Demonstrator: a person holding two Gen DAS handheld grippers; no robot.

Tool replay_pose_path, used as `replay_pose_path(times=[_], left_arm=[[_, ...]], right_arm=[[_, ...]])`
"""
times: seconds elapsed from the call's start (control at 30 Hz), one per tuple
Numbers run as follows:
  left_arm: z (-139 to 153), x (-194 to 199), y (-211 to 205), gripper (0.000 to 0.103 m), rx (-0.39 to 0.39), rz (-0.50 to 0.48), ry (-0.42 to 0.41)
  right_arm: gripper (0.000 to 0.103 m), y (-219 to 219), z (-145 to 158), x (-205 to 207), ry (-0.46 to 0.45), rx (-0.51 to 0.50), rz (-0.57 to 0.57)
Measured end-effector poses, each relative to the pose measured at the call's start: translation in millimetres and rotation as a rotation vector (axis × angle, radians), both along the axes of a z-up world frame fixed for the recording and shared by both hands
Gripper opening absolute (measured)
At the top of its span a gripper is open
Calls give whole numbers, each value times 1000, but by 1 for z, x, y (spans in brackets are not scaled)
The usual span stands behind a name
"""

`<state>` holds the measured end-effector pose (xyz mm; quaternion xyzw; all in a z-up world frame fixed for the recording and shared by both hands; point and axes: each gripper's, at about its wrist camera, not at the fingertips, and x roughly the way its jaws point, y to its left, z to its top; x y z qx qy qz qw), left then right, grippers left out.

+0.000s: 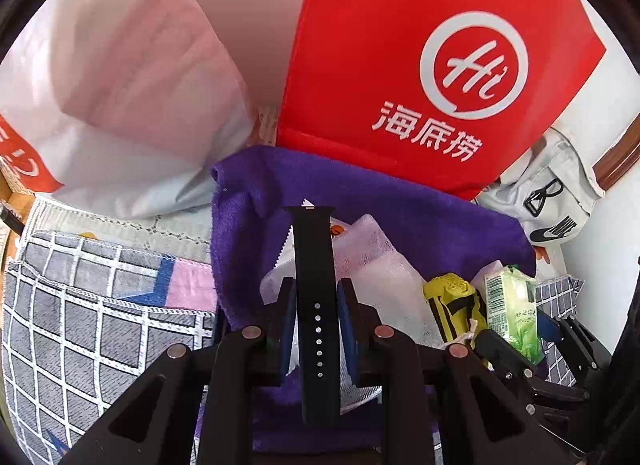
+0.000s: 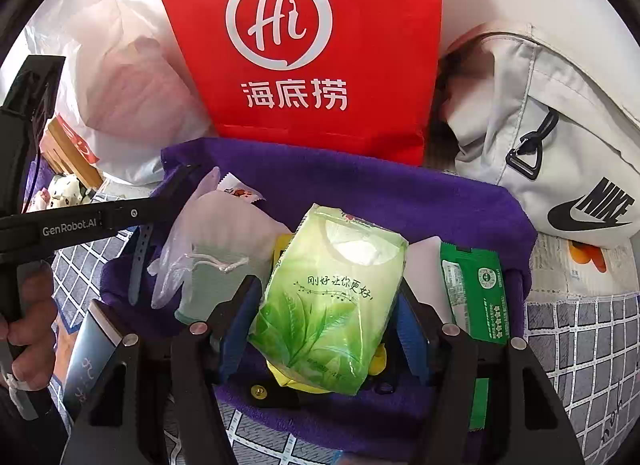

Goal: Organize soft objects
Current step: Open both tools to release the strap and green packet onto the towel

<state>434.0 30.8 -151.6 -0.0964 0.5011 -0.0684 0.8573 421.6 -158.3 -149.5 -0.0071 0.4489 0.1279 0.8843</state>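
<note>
The left gripper (image 1: pixel 316 305) has its fingers drawn narrow and clamped on a black watch strap (image 1: pixel 314 285), which stands upright between them above a purple towel (image 1: pixel 420 209). The right gripper (image 2: pixel 324 313) holds a green tissue pack (image 2: pixel 328 305), its fingers set fairly wide against the pack's two sides, also over the towel. On the towel lie a clear plastic glove (image 2: pixel 188 249), a green sachet (image 2: pixel 474 297) and a yellow pouch (image 1: pixel 452 305). Behind the towel stands a red paper bag (image 2: pixel 304 45), with a white plastic bag (image 1: pixel 120 85) to its left and a grey waist bag (image 2: pixel 540 125) to its right. A checked cloth (image 1: pixel 80 305) covers the surface underneath.
</note>
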Motion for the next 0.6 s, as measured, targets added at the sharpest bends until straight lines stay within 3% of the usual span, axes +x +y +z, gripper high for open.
replay_pose_path(times=[0.17, 0.23, 0.3, 0.37, 0.6], left_arm=[[-6, 5, -1, 20, -16, -9, 21], [-6, 7, -1, 21, -23, -10, 23], [-6, 8, -1, 29, -34, -12, 26], [-4, 10, -1, 43, -36, -15, 24], [6, 5, -8, 65, -5, -35, -7]], right_arm=[[67, -4, -1, 4, 8, -6, -15], [73, -5, -2, 7, 10, -9, -15], [76, -5, -1, 7, 0, -18, -20], [79, -6, 3, 5, -19, -24, -27], [83, -10, 19, -3, -67, -31, -48]])
